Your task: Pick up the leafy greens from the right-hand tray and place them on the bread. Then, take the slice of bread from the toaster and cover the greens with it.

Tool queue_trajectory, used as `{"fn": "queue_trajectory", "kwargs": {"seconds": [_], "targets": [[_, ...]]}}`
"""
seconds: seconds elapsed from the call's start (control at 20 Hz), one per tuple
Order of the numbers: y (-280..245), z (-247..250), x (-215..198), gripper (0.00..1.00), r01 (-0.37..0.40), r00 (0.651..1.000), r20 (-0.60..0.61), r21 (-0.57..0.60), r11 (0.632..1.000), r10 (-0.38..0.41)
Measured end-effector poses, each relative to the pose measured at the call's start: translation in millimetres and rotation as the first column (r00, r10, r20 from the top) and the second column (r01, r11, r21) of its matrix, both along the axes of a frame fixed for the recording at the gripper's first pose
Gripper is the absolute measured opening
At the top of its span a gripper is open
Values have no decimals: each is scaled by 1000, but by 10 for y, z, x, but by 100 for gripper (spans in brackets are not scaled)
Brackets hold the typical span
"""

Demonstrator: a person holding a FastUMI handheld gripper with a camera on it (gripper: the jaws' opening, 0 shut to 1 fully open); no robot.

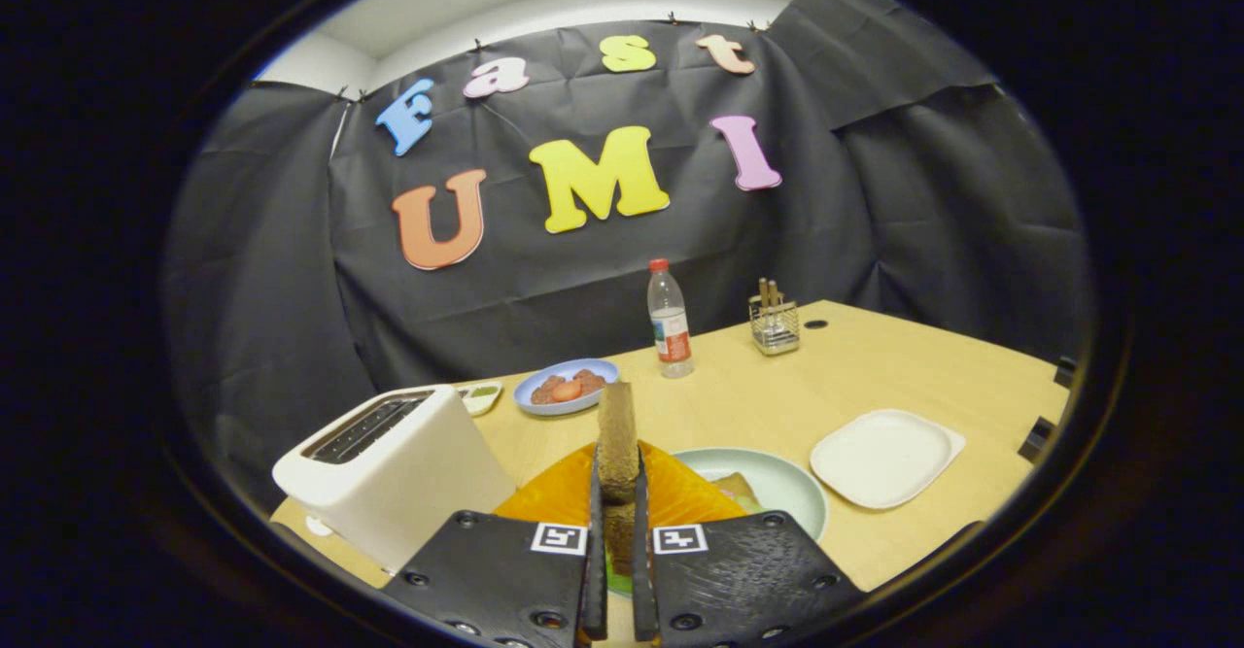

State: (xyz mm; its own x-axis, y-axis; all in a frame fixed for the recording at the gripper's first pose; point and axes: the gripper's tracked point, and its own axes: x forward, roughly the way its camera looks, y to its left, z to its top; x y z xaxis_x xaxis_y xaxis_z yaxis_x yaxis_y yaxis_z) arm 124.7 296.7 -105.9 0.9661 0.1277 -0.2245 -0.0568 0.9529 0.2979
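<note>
My gripper (616,493) is shut on a slice of brown bread (616,429), which stands upright, edge-on, between the fingers. It is lifted clear of the white toaster (394,468) to the left, whose slots look empty. Beneath the held slice lies an orange plate (680,497). Just right of it a pale green plate (782,483) carries a piece of bread with greens (741,491), partly hidden by the right finger. A bit of green (615,585) shows low between the fingers.
A white square tray (886,457) lies to the right on the wooden table (777,395). Farther back stand a blue plate with reddish food (566,386), a water bottle (670,323), a wire holder with utensils (775,323) and a small dish (480,395).
</note>
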Motion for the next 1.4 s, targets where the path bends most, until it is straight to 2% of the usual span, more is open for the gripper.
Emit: {"fn": "queue_trajectory", "kwargs": {"seconds": [0.2, 0.3, 0.45, 0.55, 0.7, 0.9, 1.0, 1.05, 1.15, 1.4], "targets": [[-11, -175, 24, 10, 5, 1000, -30, 40, 999, -4], [-97, -211, 21, 10, 26, 999, -39, 2, 1000, -26], [-250, -251, 14, 25, 41, 998, -42, -89, 995, -45], [-357, -288, 14, 38, 45, 998, -47, -136, 990, -52], [-458, -339, 7, 41, 43, 996, -66, -143, 989, -53], [-727, -233, 21, 56, 92, 995, -23, -175, 980, -97], [-797, -160, 22, 71, 99, 995, 5, -178, 979, -99], [-816, -100, 14, 77, 96, 995, 28, -186, 978, -92], [-847, 92, -58, 82, 86, 993, 93, -210, 974, -68], [-984, 667, -325, 93, 53, 963, 267, -289, 956, 28]]}}
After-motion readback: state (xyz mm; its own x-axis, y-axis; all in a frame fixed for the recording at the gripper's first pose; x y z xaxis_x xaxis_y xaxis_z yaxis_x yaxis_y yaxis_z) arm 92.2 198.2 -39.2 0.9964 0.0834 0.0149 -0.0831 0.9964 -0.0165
